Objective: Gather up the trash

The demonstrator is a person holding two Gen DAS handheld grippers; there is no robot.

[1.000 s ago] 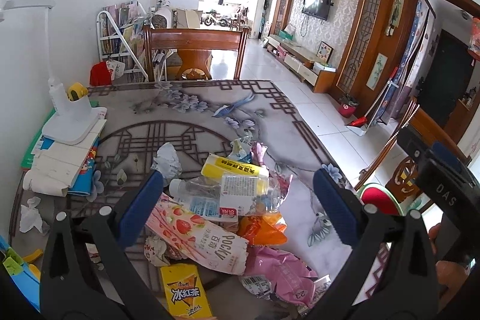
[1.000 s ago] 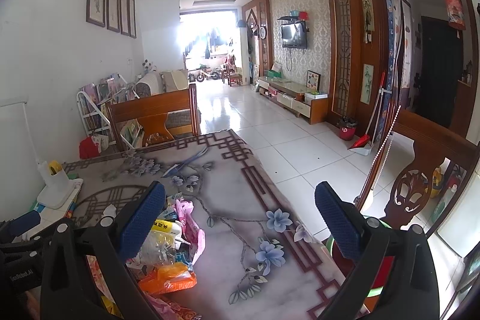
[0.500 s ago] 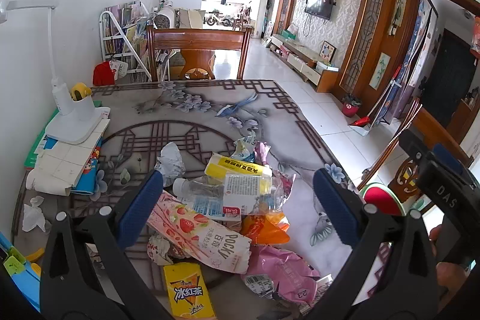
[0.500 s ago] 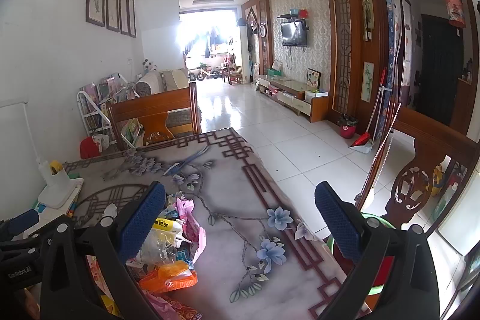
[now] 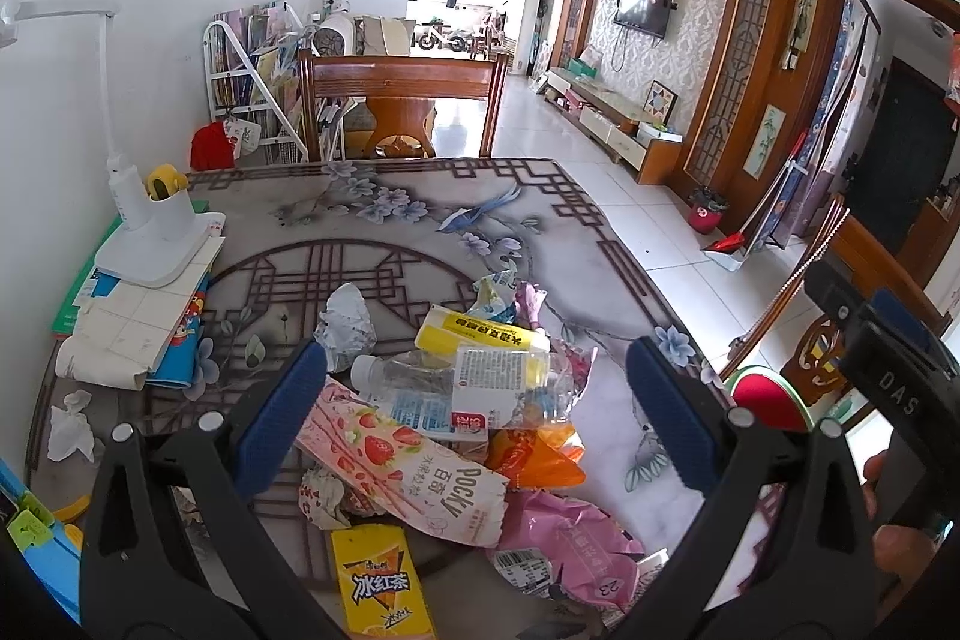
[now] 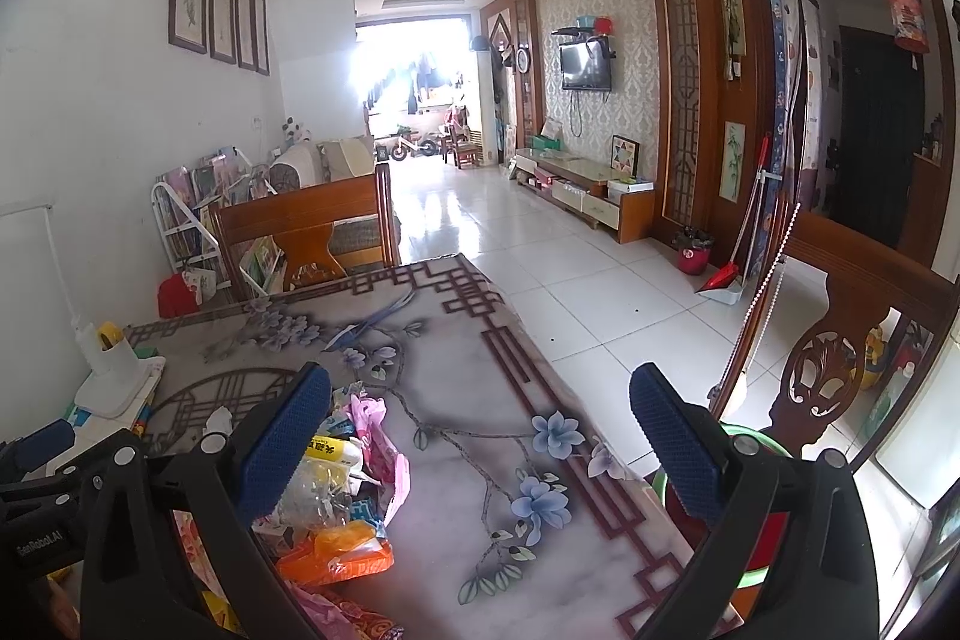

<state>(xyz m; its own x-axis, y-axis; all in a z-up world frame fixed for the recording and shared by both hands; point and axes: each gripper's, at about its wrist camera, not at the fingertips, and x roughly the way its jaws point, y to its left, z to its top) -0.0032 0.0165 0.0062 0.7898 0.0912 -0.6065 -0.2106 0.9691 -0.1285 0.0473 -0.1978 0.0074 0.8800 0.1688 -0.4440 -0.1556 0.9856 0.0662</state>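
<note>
The work surface is a grey marble-pattern tabletop (image 5: pixel 372 244) printed with brown lattice borders, blue flowers and a bird; it fills the centre of both views, with a white tiled floor (image 6: pixel 600 292) to the right of it in each frame. A carved wooden chair (image 5: pixel 402 100) stands at the far table edge, upper centre of the left wrist view. A wall-mounted television (image 6: pixel 585 67) hangs on patterned wallpaper at upper right centre of the right wrist view, and a red waste bin (image 6: pixel 693 253) sits below it on the floor. A white desk lamp base (image 5: pixel 153 250) rests on stacked papers at centre left of the left wrist view. The trash pile (image 5: pixel 456 418) lies on the tabletop at lower centre of the left wrist view and lower left of the right wrist view. It includes a pink strawberry snack box (image 5: pixel 408 460) printed "Pocky", a yellow drink carton (image 5: pixel 378 586) with Chinese characters, a clear plastic bottle (image 5: pixel 456 388) with a white label, an orange wrapper (image 5: pixel 534 460) and a pink plastic bag (image 5: pixel 570 538) marked "23". The left gripper (image 5: pixel 474 418) hovers above the pile with jaws spread wide, holding nothing. The right gripper (image 6: pixel 480 442) is over the tabletop to the right of the pile, jaws likewise spread and empty. The right tool body, at right centre of the left wrist view, reads "DAS".
</note>
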